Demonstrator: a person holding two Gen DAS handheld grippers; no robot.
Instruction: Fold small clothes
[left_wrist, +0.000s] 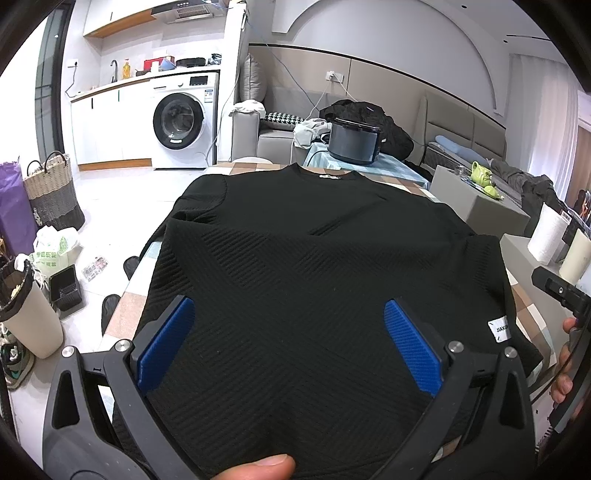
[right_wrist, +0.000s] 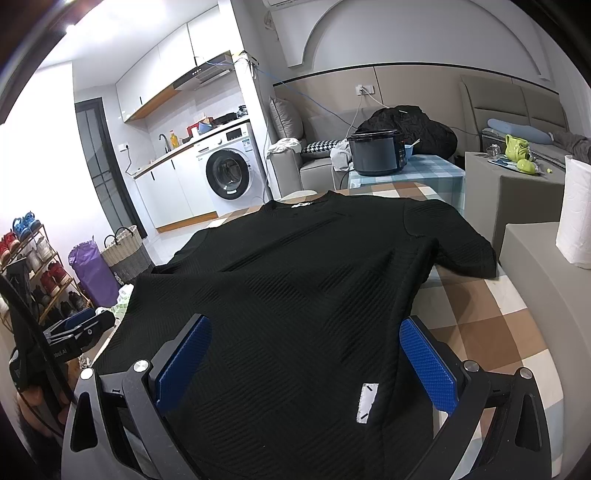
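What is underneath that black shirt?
The black shirt lies on a table with a brown, white and blue checked cloth, showing past the collar and along the right side. Whatever sits directly beneath the shirt's middle is covered.

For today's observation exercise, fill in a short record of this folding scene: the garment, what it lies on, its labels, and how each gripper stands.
garment: black short-sleeved ribbed knit top, spread flat, neckline away from the cameras
surface: table with brown, white and beige checked cloth
neck label: small white tag inside the collar
hem label: white rectangular tag near the hem on the wearer's-side edge
left gripper: open, blue pads over the hem, nothing gripped
right gripper: open, blue pads either side of the hem edge
folding: not yet begun
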